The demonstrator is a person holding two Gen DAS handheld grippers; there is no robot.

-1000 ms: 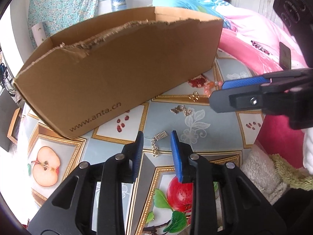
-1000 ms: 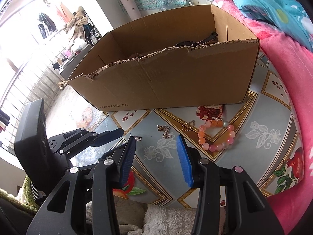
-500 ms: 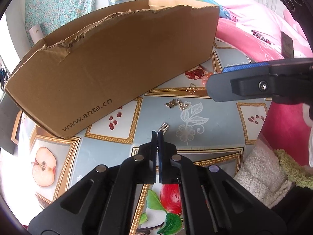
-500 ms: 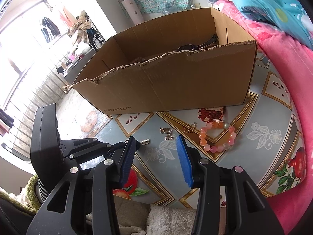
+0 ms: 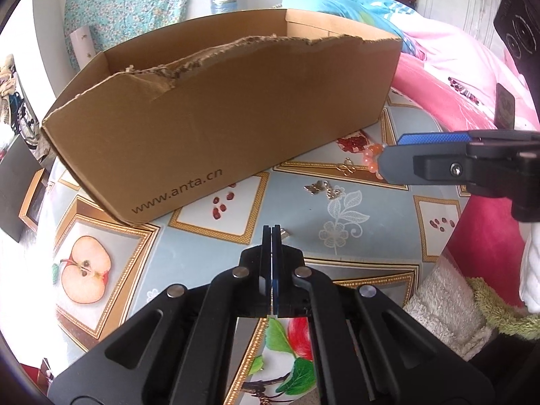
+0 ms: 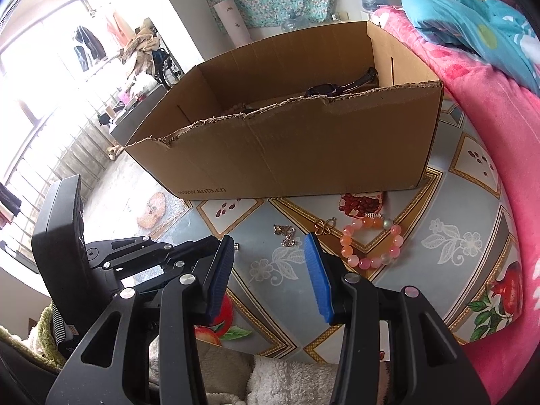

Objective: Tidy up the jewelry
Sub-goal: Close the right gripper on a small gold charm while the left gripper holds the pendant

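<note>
The left gripper (image 5: 271, 231) has its black fingers pressed flat together, blue pads meeting with no gap, and a small silver clasp piece (image 5: 283, 233) pokes out just to the right of the tips; whether the pads pinch its chain cannot be told. The right gripper (image 6: 270, 260) stands partly open, its blue-padded fingers (image 6: 317, 280) apart and holding nothing above the table (image 6: 452, 253), which is covered in a blue-grey cloth printed with fruit and gold frames. Just beyond the right gripper's tips lie two small silver charms (image 6: 285, 234), and a little to their right a gold butterfly-shaped charm (image 6: 324, 226). Right of that, past the right finger, rests a bead bracelet of pink, orange and clear beads (image 6: 371, 244), flat on the cloth. Farther out, behind all the jewelry, a brown cardboard box with a torn upper edge and printed web address (image 5: 216, 128) stands on the table; a dark wristwatch (image 6: 337, 87) lies inside it near its far right corner. To the right of the box runs a bed with a pink blanket (image 6: 499, 128) and a turquoise quilt (image 6: 472, 23).
</note>
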